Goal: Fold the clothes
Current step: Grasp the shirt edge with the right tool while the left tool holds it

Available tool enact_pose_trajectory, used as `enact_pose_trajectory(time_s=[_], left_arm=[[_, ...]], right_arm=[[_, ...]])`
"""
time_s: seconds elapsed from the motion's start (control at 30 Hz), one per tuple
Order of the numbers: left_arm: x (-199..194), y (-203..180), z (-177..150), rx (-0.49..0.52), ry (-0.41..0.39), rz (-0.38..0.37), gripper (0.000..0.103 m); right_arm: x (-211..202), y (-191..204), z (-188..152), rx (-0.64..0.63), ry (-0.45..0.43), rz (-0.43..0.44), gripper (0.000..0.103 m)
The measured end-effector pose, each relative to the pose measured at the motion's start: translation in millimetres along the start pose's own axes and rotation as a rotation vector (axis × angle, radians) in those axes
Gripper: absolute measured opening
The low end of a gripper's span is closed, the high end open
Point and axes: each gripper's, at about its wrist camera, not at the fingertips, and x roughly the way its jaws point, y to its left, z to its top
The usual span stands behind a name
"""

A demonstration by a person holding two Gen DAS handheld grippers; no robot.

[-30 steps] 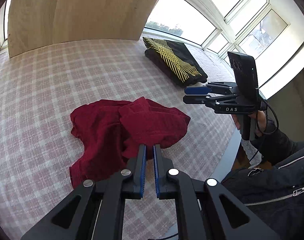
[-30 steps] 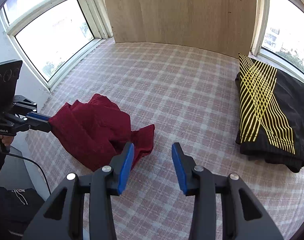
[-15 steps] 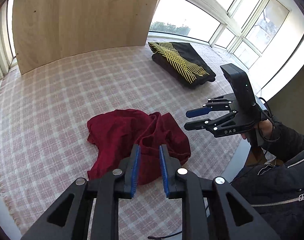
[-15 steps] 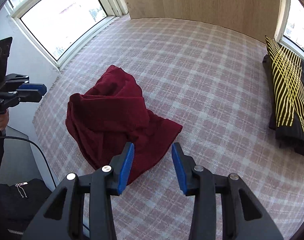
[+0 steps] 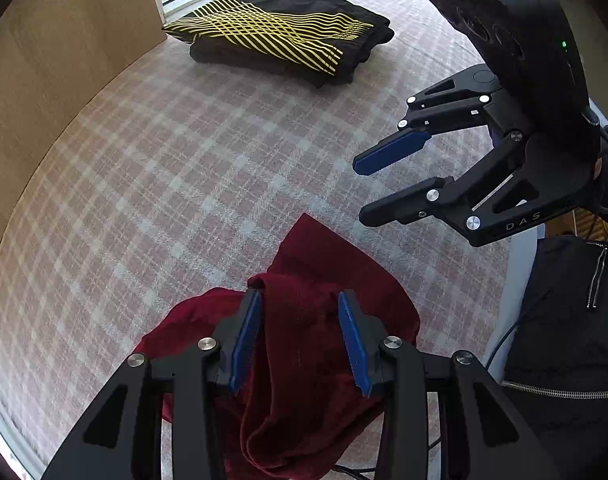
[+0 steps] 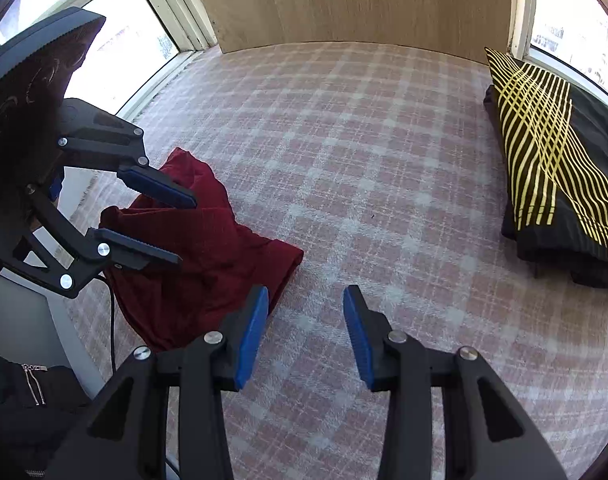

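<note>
Near front edge of checked cloth point(image 6: 384, 168) lay crumpled red garment point(image 6: 207, 256). Left gripper point(image 5: 299, 304) above it, jaws opening, gripping nothing. Right gripper point(image 6: 306, 300) just beside garment's corner, half open, empty. Folded black garment point(image 6: 560, 152) well apart; wide bare cloth between.

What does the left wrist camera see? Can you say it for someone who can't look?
The left gripper, jaws opening, hangs over a crumpled red garment on a pink checked cloth. The right gripper hovers open nearby; a folded black-and-yellow garment lies farther back.
</note>
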Motion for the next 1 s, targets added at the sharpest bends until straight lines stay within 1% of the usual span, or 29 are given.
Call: enact_pose_trajectory(time_s=[0.03, 0.17, 0.2, 0.23, 0.27, 0.37, 0.47, 0.5, 0.6, 0.73, 0.8, 0.83, 0.87, 0.9, 0.97, 1.0], left_arm=[[0.2, 2.6, -2.3, -0.015, 0.004, 0.002, 0.035], [-4.5, 9.1, -15.3, -0.053, -0.002, -0.005, 0.035], [-4.4, 9.9, -18.1, -0.060, 0.001, -0.005, 0.031], [-4.3, 10.6, -20.8, -0.066, 0.004, -0.006, 0.022], [-3.8, 12.6, -22.9, -0.080, 0.002, -0.012, 0.018], [-2.2, 18.4, -29.2, -0.121, -0.004, -0.030, 0.016], [-3.7, 18.2, -32.2, -0.131, -0.019, -0.041, 0.014], [-5.2, 17.4, -33.2, -0.134, -0.027, -0.041, 0.011], [-10.9, 15.3, -37.1, -0.147, -0.052, -0.054, 0.008], [-20.6, 13.7, -48.9, -0.192, -0.100, -0.100, 0.005], [-24.6, 14.5, -57.3, -0.222, -0.118, -0.105, 0.004], [-26.9, 14.8, -61.6, -0.234, -0.126, -0.111, 0.004], [-29.2, 15.2, -65.8, -0.246, -0.133, -0.117, 0.003], [-30.2, 14.3, -67.5, -0.256, -0.138, -0.117, 0.003], [-31.7, 11.9, -70.7, -0.270, -0.148, -0.112, 0.003], [-29.5, 14.2, -65.5, -0.278, -0.154, -0.109, 0.002]], right_arm=[[2.3, -0.3, 1.4, 0.000, 0.004, 0.004, 0.039], [13.5, 2.0, 4.2, -0.022, 0.032, 0.023, 0.039], [16.3, 2.5, 5.5, -0.026, 0.039, 0.028, 0.039], [19.2, 2.8, 6.1, -0.030, 0.044, 0.033, 0.039], [22.2, 3.1, 6.6, -0.034, 0.049, 0.037, 0.039], [31.8, 7.5, 11.1, -0.044, 0.067, 0.046, 0.039], [38.7, 12.4, 14.7, -0.059, 0.080, 0.053, 0.039], [41.5, 15.0, 16.2, -0.064, 0.084, 0.054, 0.039], [46.5, 17.7, 21.5, -0.076, 0.098, 0.068, 0.039], [53.7, 24.0, 23.2, -0.111, 0.118, 0.087, 0.039], [53.6, 26.1, 23.3, -0.118, 0.123, 0.095, 0.032], [53.5, 26.8, 23.5, -0.118, 0.128, 0.099, 0.020], [53.0, 27.4, 23.8, -0.117, 0.129, 0.105, 0.013], [52.8, 27.6, 24.5, -0.114, 0.131, 0.117, 0.008], [50.7, 25.5, 23.9, -0.103, 0.132, 0.135, 0.006], [50.2, 26.1, 23.2, -0.098, 0.126, 0.131, 0.005]])
